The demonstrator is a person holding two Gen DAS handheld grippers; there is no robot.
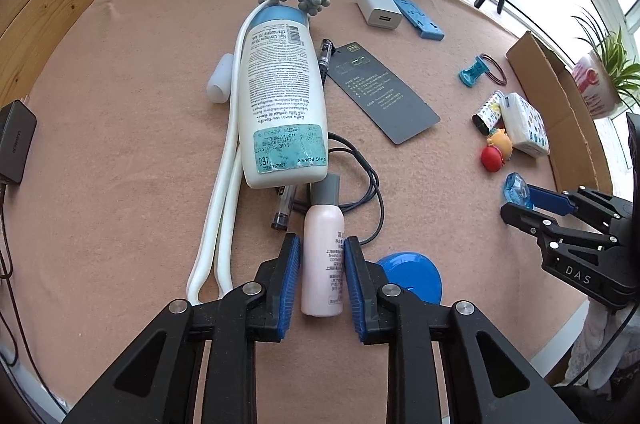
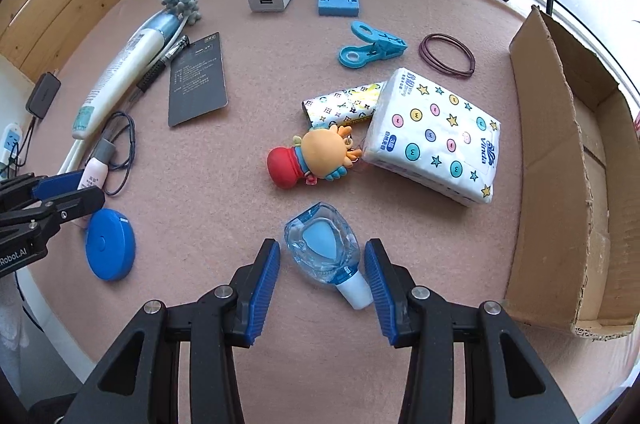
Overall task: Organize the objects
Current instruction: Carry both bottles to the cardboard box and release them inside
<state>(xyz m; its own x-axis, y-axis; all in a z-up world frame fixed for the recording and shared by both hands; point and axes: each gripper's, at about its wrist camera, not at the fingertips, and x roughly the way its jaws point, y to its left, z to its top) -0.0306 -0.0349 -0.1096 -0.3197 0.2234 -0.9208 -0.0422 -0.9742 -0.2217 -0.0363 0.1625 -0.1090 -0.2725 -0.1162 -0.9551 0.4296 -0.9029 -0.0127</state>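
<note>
A small pink bottle (image 1: 323, 264) with a grey cap lies on the pink table mat (image 1: 120, 144), and my left gripper (image 1: 322, 238) is shut on its body, a blue pad pressed on each side. The same gripper (image 2: 72, 188) shows at the left edge of the right wrist view. My right gripper (image 2: 322, 243) points down over a clear blue bottle (image 2: 322, 248) with a white cap. It is open, with the bottle lying between its pads and a small gap on each side. From the left wrist view that gripper (image 1: 516, 200) sits at the far right.
A large white lotion bottle (image 1: 280, 96), a white massager (image 1: 224, 192) and a black cable (image 1: 368, 184) lie beyond the pink bottle. A blue disc (image 2: 110, 244) lies beside it. A tissue pack (image 2: 436, 136), toy keychain (image 2: 316, 156), blue clip (image 2: 372, 44) and dark card (image 2: 198, 80) lie mid-mat. An open cardboard box (image 2: 560, 184) stands at the right.
</note>
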